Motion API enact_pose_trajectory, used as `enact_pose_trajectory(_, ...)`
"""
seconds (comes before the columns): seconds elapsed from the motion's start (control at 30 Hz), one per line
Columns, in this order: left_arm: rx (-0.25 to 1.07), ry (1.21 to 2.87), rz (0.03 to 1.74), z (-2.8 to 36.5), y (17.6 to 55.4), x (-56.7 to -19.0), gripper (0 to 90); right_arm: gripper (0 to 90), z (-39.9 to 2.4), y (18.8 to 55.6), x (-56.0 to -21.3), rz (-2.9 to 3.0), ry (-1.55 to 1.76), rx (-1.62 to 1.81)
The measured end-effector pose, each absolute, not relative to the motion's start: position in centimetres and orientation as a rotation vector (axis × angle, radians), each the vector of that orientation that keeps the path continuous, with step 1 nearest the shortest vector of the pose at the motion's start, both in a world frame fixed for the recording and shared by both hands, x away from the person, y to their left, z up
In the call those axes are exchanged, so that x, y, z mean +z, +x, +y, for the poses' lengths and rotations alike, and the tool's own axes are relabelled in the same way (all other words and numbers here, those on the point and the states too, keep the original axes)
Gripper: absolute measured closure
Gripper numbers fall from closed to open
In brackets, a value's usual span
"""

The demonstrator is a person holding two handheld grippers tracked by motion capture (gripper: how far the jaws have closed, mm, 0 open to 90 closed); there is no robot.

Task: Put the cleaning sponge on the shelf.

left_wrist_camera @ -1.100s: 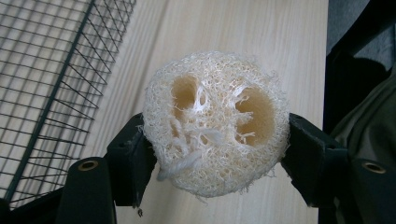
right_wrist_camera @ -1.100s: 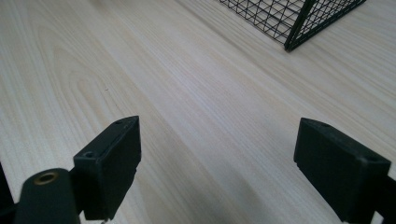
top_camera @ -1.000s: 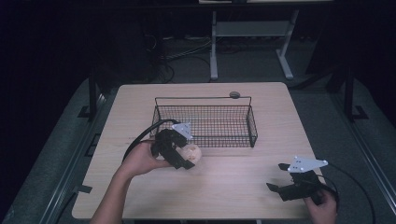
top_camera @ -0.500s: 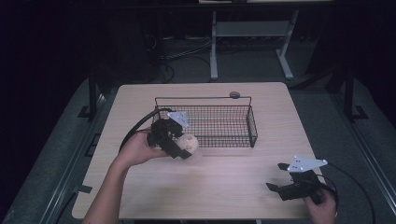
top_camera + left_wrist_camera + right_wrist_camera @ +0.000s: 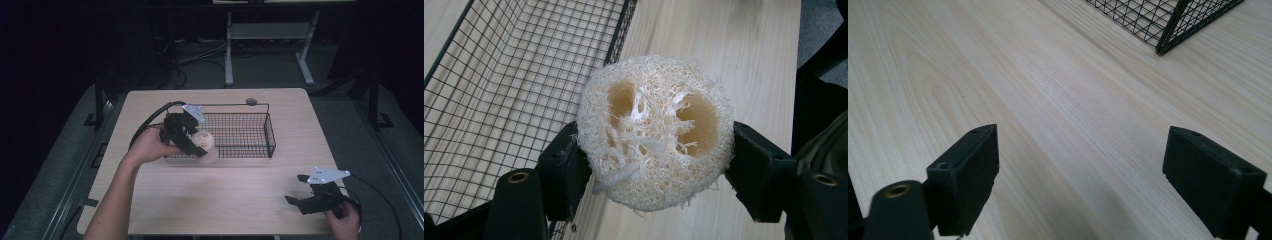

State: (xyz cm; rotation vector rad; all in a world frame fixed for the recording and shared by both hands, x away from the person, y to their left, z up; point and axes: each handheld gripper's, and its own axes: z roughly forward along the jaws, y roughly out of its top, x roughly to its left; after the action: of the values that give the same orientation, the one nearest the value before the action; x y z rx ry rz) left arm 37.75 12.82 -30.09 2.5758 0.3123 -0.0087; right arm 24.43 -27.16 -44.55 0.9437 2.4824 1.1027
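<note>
Dark floor and a metal stand filled the top of the high view, and below them a pale wooden counter (image 5: 220, 200) carried a black wire basket (image 5: 250, 135) in the middle of the frame.

Compared with a second earlier, the left gripper (image 5: 197, 142) had moved up and toward the basket: the loofah sponge (image 5: 206, 142) it carried, which had been lower over the bare counter in front of the basket, now sat at the basket's near left corner, overlapping the front wall in the picture. Judged from that, the sponge was being carried toward the basket and was close to clearing the rim, with the drop not yet made. The right gripper (image 5: 310, 197) rested in the lower right of the frame, well apart from the basket, in the same spot as before.

In the left gripper view the sponge (image 5: 654, 132) was a round, cream-coloured disc of coarse, fibrous mesh with two large tan hollows through its face and a short white cord loop hanging at its lower left. Both black jaws were closed on it, pressing its left and right edges, and the basket's mesh floor (image 5: 499, 90) lay in the upper left behind it.

In the right gripper view the jaws stood wide apart with nothing between them, bare counter (image 5: 1048, 115) beneath and a corner of the basket (image 5: 1168, 25) in the upper right.
</note>
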Motion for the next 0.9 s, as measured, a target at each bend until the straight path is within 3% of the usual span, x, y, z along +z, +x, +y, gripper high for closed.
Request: enact_pose_trajectory(0.9,0.042,2.590,0.364,12.3,42.2,-27.6,30.7,14.3,-27.1,24.6,-44.6,2.485,0.950,1.099)
